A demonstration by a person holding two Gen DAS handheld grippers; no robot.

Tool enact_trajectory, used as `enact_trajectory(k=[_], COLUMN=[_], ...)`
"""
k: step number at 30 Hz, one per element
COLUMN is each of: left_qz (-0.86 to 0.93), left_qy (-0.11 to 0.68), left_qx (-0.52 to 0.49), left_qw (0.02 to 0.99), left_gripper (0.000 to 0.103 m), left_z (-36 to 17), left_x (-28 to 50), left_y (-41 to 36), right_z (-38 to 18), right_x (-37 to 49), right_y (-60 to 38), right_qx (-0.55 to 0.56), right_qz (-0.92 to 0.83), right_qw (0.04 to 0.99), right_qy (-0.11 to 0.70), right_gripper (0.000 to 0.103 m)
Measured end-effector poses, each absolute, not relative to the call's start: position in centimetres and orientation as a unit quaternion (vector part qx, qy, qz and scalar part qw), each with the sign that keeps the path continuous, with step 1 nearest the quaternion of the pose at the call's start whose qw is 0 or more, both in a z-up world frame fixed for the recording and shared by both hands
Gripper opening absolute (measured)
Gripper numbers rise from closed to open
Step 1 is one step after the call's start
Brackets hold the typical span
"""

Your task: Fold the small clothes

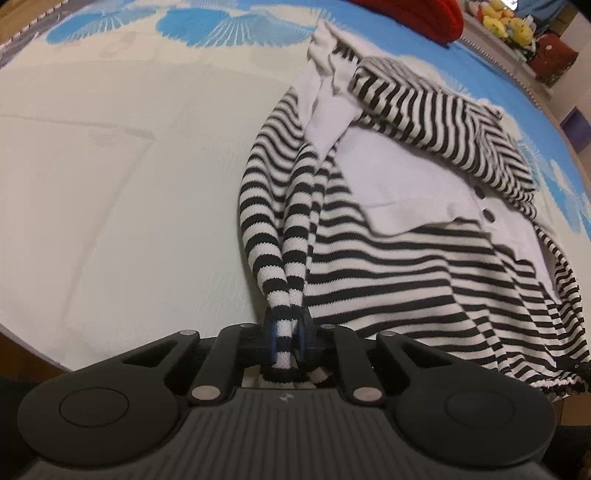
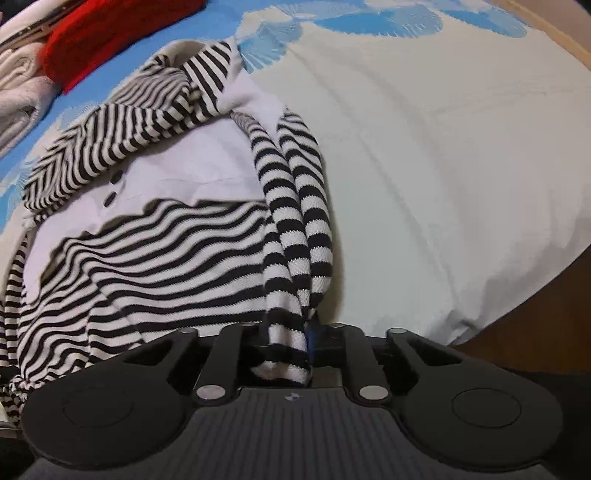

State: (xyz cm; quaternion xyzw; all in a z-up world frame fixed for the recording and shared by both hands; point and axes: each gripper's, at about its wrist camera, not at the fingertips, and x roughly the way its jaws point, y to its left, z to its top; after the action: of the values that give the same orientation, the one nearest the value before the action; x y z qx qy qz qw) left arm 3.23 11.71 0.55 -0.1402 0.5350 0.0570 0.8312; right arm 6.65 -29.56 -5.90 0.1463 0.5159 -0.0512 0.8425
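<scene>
A small black-and-white striped garment with a white front panel and black buttons (image 1: 406,229) lies on a bed sheet (image 1: 129,166); it also shows in the right wrist view (image 2: 166,236). My left gripper (image 1: 286,332) is shut on the end of its left striped sleeve (image 1: 280,221), which stretches from the shoulder to the jaws. My right gripper (image 2: 291,343) is shut on the end of the other striped sleeve (image 2: 299,221), likewise drawn toward me. Both sleeve cuffs are pinched between the fingers and partly hidden.
The pale sheet has blue fan patterns at the far side (image 1: 236,29). A red knitted item (image 1: 424,14) lies beyond the garment, also in the right wrist view (image 2: 110,33). Folded white cloth (image 2: 18,92) lies at far left. The bed's edge (image 2: 517,302) is near.
</scene>
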Motion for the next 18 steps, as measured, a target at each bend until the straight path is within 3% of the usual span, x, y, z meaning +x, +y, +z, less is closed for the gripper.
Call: enact_trajectory(k=[9, 18], left_qz=[0.013, -0.071], left_qy=[0.464, 0.429], left_qx=[-0.181, -0.177], left_qw=[0.867, 0.883], left_gripper=[0.009, 0.008], left_z=[6.1, 14.6], left_x=[2.3, -0.9], left_y=[13.4, 15.2], right_z=[-1.8, 6.4], right_x=[5.5, 2.6], right_y=[-30.0, -31.5], right_qx=[0.149, 0.165], right_qz=[-0.016, 0.070], right_qw=[0.884, 0.915], right_qy=[0.442, 0.362], right_gripper=[0.007, 0.006])
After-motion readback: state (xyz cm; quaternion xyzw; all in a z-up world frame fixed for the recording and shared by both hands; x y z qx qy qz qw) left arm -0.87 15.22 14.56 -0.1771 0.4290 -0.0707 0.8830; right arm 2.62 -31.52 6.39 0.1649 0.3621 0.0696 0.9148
